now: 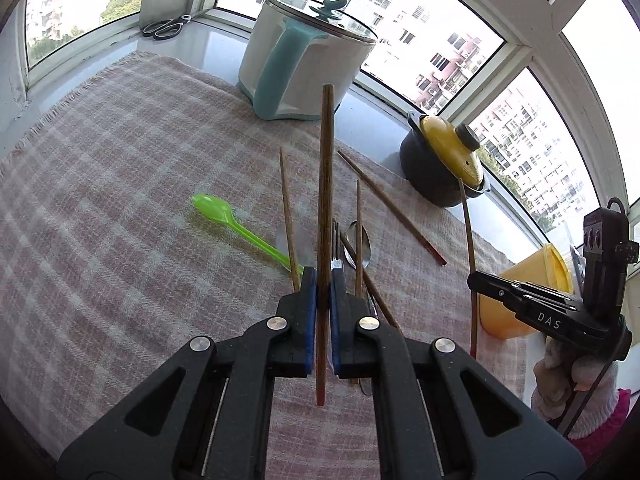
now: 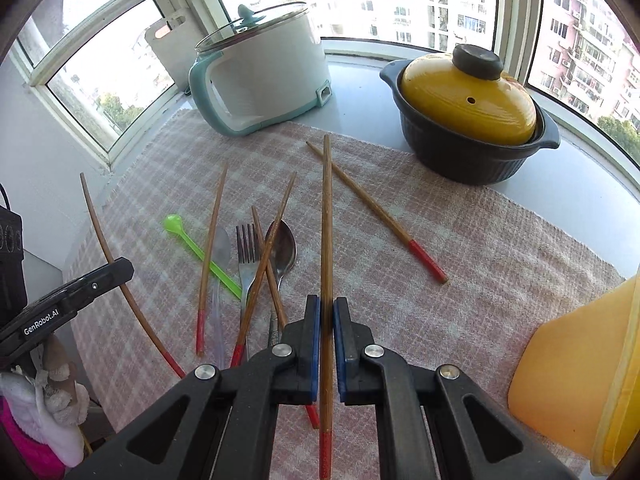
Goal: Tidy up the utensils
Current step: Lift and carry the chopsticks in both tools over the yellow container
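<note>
My left gripper (image 1: 323,276) is shut on a brown chopstick (image 1: 325,200) and holds it above the checked cloth (image 1: 120,200). My right gripper (image 2: 327,306) is shut on another red-tipped chopstick (image 2: 327,240). On the cloth below lie a green plastic spoon (image 2: 192,246), a fork (image 2: 246,252), a metal spoon (image 2: 282,250), a clear spoon and several more chopsticks; one chopstick (image 2: 380,214) lies apart to the right. The right gripper shows in the left wrist view (image 1: 476,278), its chopstick (image 1: 469,248) in it. The left gripper shows at the left of the right wrist view (image 2: 116,268).
A white and teal electric pot (image 2: 264,76) with a glass lid stands at the back. A dark casserole (image 2: 472,112) with a yellow lid stands on the sill at right. A yellow container (image 2: 580,376) is at the near right. Scissors (image 1: 166,26) lie on the far sill.
</note>
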Demonstrator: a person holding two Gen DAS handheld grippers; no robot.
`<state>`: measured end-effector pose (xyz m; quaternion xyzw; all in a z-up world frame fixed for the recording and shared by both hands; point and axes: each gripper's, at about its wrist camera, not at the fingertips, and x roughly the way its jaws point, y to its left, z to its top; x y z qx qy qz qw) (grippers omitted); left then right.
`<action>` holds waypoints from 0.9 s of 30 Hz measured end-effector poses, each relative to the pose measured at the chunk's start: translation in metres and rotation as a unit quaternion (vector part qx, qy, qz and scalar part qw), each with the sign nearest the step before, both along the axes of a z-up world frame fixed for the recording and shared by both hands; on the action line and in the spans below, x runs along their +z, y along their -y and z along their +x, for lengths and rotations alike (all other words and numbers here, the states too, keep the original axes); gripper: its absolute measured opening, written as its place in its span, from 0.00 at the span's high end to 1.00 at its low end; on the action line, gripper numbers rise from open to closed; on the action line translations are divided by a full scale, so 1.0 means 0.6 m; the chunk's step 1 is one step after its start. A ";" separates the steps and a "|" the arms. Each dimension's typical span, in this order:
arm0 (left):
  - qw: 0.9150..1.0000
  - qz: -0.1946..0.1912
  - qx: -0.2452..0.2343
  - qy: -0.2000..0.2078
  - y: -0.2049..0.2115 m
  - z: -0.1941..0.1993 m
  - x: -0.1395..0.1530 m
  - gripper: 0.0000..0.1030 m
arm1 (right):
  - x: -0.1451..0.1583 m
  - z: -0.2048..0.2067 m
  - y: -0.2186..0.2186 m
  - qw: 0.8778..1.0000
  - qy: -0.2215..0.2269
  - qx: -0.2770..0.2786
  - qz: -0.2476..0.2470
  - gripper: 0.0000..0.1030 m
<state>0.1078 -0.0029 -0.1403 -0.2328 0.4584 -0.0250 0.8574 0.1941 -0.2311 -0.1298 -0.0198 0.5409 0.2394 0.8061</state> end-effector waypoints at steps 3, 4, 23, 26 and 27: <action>1.000 0.006 -0.007 0.013 0.018 -0.005 0.017 0.96 | 0.023 -0.021 0.020 1.000 0.018 -0.007 0.006 0.96; 1.000 0.009 -0.009 0.019 0.023 -0.006 0.022 0.96 | 0.028 -0.026 0.027 1.000 0.023 -0.010 0.008 0.96; 0.989 -0.026 -0.080 0.120 0.158 0.004 0.169 0.96 | 0.183 -0.103 0.205 0.985 0.136 -0.089 0.062 0.96; 0.985 -0.032 -0.100 0.139 0.199 0.017 0.192 0.96 | 0.202 -0.102 0.240 0.981 0.151 -0.106 0.058 0.96; 0.984 -0.036 -0.106 0.142 0.213 0.022 0.197 0.96 | 0.207 -0.101 0.251 0.980 0.155 -0.111 0.055 0.96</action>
